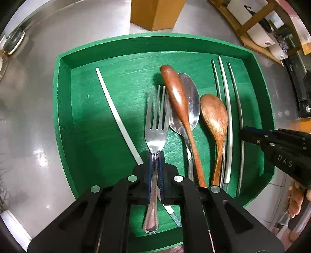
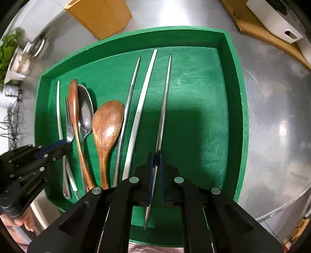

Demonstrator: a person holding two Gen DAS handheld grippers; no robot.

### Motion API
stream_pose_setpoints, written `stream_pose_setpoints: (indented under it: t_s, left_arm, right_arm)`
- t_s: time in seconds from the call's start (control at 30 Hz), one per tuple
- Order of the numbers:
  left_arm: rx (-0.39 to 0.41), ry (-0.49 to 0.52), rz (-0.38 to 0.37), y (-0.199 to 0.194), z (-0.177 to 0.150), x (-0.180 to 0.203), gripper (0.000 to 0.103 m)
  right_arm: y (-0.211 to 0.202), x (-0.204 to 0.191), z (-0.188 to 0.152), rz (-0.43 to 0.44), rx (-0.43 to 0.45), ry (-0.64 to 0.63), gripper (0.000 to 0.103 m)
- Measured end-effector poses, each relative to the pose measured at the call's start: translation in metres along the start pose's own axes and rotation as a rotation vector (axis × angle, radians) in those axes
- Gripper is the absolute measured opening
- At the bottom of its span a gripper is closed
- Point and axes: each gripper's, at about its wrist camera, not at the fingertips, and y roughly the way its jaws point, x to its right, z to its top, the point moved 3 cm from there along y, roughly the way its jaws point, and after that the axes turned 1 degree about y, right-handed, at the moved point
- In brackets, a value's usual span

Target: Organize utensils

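Steel fork [image 1: 156, 124], spoons [image 1: 213, 120] and chopsticks [image 2: 165, 101] lie lengthwise in green tray [image 1: 116, 44].

A kitchen: steel counter [image 1: 58, 48], wooden knife block [image 1: 155, 13], cutlery tray [image 1: 136, 41].

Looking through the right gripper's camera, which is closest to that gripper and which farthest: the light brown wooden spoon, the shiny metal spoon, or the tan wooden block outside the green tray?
From the right gripper:
1. Light brown wooden spoon, just left of it in the green tray.
2. Shiny metal spoon, farther left, partly under a reddish wooden handle.
3. Tan wooden block, beyond the tray's far wall.
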Motion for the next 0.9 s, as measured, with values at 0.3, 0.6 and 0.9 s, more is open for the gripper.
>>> stream_pose_setpoints:
  t_s: [0.3,0.6,0.9]
  left_arm:
    - [0.078,-0.063,-0.120,-0.026,-0.013,-0.035,0.005]
    - [0.216,-0.103,-0.214,-0.046,-0.026,-0.052,0.005]
    - [0.414,-0.098,-0.256,-0.079,-0.020,-0.046,0.005]
  right_arm:
    - [-0.009,0.018,-0.005,0.098,0.043,0.009,0.005]
    - [-0.036,0.029,-0.019,0.157,0.148,-0.011,0.005]
    - [-0.068,0.028,-0.024,0.203,0.332,-0.053,0.005]
